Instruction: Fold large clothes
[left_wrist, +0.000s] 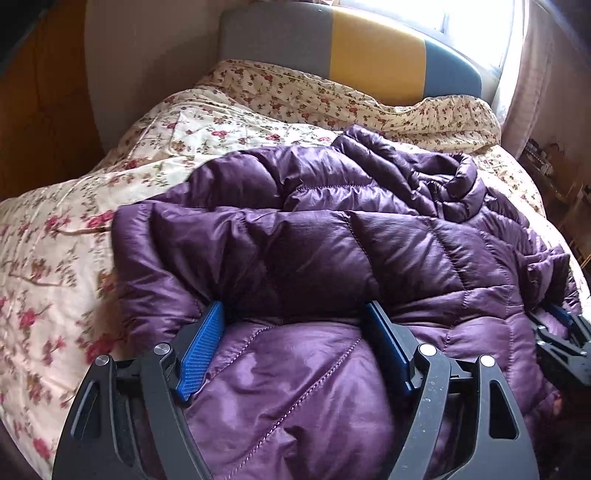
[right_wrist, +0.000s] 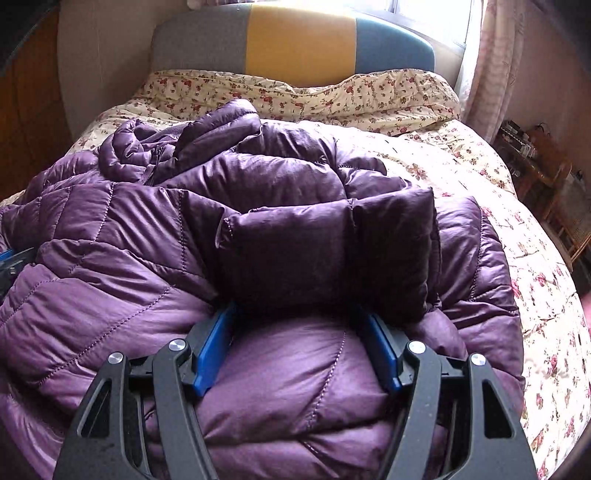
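Note:
A large purple quilted down jacket (left_wrist: 332, 240) lies bunched on a bed, its near hem folded up over itself. My left gripper (left_wrist: 295, 314) is open, its blue pads (left_wrist: 201, 354) wide apart with the puffy near edge of the jacket bulging between them. My right gripper (right_wrist: 299, 314) is open too, straddling the jacket's (right_wrist: 184, 229) near edge under a folded-over flap (right_wrist: 325, 254). The jacket's collar and zip (right_wrist: 151, 166) lie toward the far left in the right wrist view. The right gripper also shows at the right edge of the left wrist view (left_wrist: 561, 332).
The bed has a cream floral quilt (left_wrist: 74, 229) and a second floral cover (right_wrist: 332, 96) bunched at the grey, yellow and blue headboard (right_wrist: 295, 40). A bright window with a pink curtain (right_wrist: 491, 55) is at the far right. Wooden furniture (right_wrist: 546, 173) stands right of the bed.

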